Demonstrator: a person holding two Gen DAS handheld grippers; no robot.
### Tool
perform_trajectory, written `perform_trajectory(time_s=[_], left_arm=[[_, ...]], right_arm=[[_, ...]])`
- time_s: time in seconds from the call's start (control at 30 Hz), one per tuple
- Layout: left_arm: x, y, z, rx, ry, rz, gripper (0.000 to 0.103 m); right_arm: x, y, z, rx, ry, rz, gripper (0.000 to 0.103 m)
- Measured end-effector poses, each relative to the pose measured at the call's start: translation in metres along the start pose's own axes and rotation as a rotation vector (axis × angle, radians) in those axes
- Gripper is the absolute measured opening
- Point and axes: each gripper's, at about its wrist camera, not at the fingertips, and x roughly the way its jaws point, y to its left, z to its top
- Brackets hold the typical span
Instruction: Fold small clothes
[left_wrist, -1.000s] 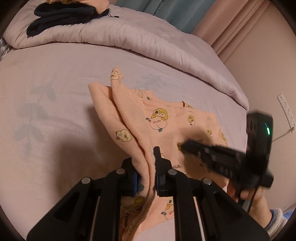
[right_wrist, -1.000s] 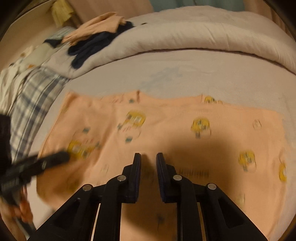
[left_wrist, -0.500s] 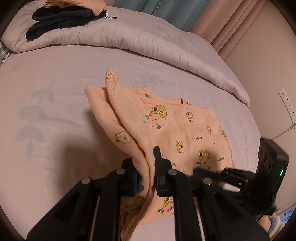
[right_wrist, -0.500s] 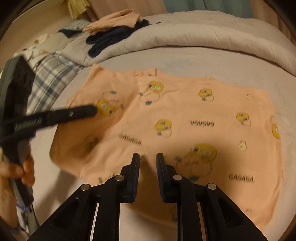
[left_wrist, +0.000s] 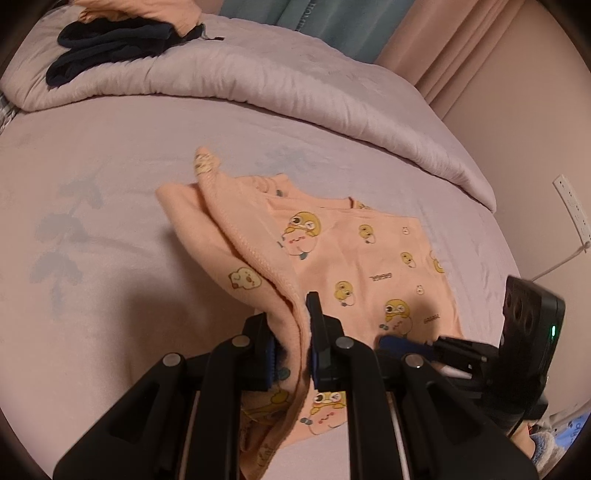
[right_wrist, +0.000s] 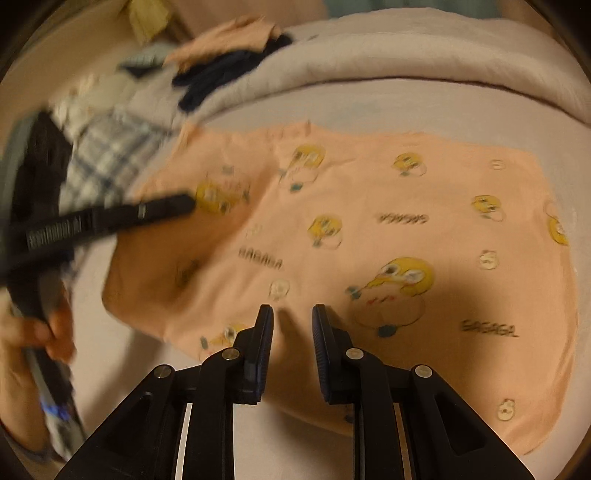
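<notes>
A peach small shirt (left_wrist: 369, 251) with yellow duck prints lies on the pale pink bed. My left gripper (left_wrist: 291, 306) is shut on its left edge, and the lifted flap hangs over the shirt's body. In the right wrist view the shirt (right_wrist: 369, 192) spreads flat, blurred. My right gripper (right_wrist: 291, 314) hovers over the shirt's near hem, jaws slightly apart with nothing between them. The left gripper's fingers (right_wrist: 162, 208) reach in from the left, held by a hand (right_wrist: 33, 332). The right gripper's blue-tipped fingers (left_wrist: 395, 339) show at the shirt's lower right in the left wrist view.
A rolled duvet (left_wrist: 258, 85) runs along the back of the bed, with a dark garment (left_wrist: 110, 48) and a peach one (left_wrist: 147, 7) on it. A plaid cloth (right_wrist: 107, 155) lies at the left. A wall socket (left_wrist: 570, 206) is at the right.
My right gripper has drawn back from over the shirt's middle to its near hem. The left gripper keeps its hold on the raised edge and has hardly moved.
</notes>
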Motion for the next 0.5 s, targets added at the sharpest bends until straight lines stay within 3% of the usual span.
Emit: perform_trajectory(time_s=[0.13, 0.27, 0.33, 0.4, 0.5], left_arm=[[0.002, -0.007, 0.001, 0.004, 0.005, -0.014, 0.013], [0.003, -0.015, 0.006, 0.009, 0.005, -0.031, 0.013], [0.006, -0.023, 0.008, 0.019, 0.006, -0.038, 0.013], [0.011, -0.037, 0.009, 0.047, 0.013, -0.037, 0.013], [0.022, -0.055, 0.011, 0.083, 0.029, -0.045, 0.013]], right_arm=[[-0.009, -0.026, 0.007, 0.126, -0.04, 0.081, 0.024], [-0.017, -0.046, 0.008, 0.245, -0.067, 0.184, 0.036], [-0.01, -0.052, 0.015, 0.32, -0.074, 0.267, 0.037], [-0.007, -0.058, 0.019, 0.399, -0.076, 0.34, 0.049], [0.002, -0.07, 0.025, 0.534, -0.095, 0.471, 0.054]])
